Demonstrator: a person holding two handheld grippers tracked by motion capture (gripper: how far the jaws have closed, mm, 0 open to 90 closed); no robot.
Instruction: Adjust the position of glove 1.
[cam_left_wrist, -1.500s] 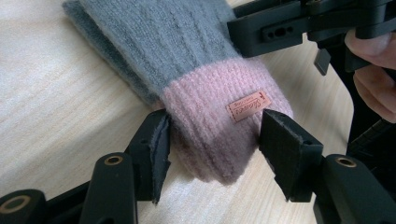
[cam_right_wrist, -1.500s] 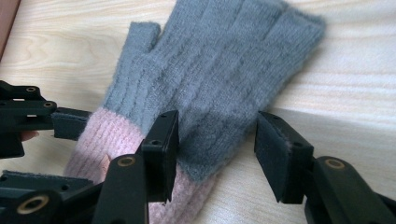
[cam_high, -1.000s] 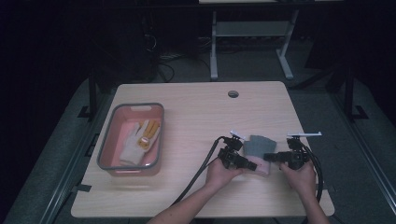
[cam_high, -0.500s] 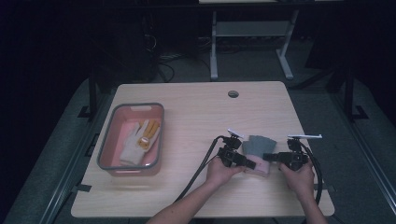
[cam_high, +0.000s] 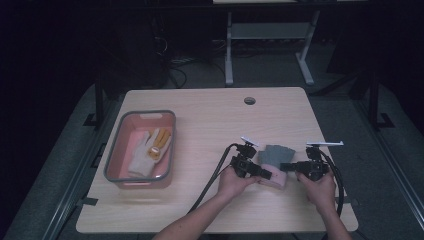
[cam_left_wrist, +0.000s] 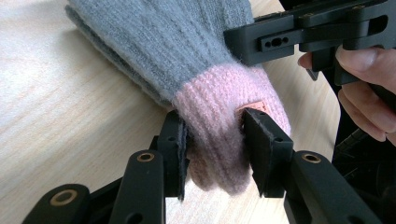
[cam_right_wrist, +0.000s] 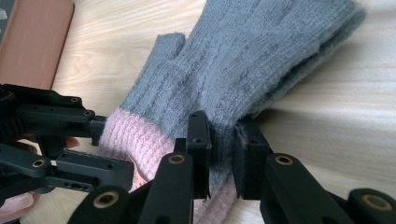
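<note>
Near the desk's front right corner lies a grey glove (cam_high: 276, 155) with a pink cuff, its long axis running front to back, fingers toward the far edge. Left gripper (cam_left_wrist: 212, 154) and right gripper (cam_right_wrist: 222, 154), jaws just closing, pinch the cuff end on pale wood (cam_high: 210, 120); the room behind is dark.

Both forearms reaching in from below, left claw (cam_high: 266, 174) and right claw (cam_high: 286, 166) pointing toward each other, jaws just closing, each pinching knit fabric, hands level
</note>
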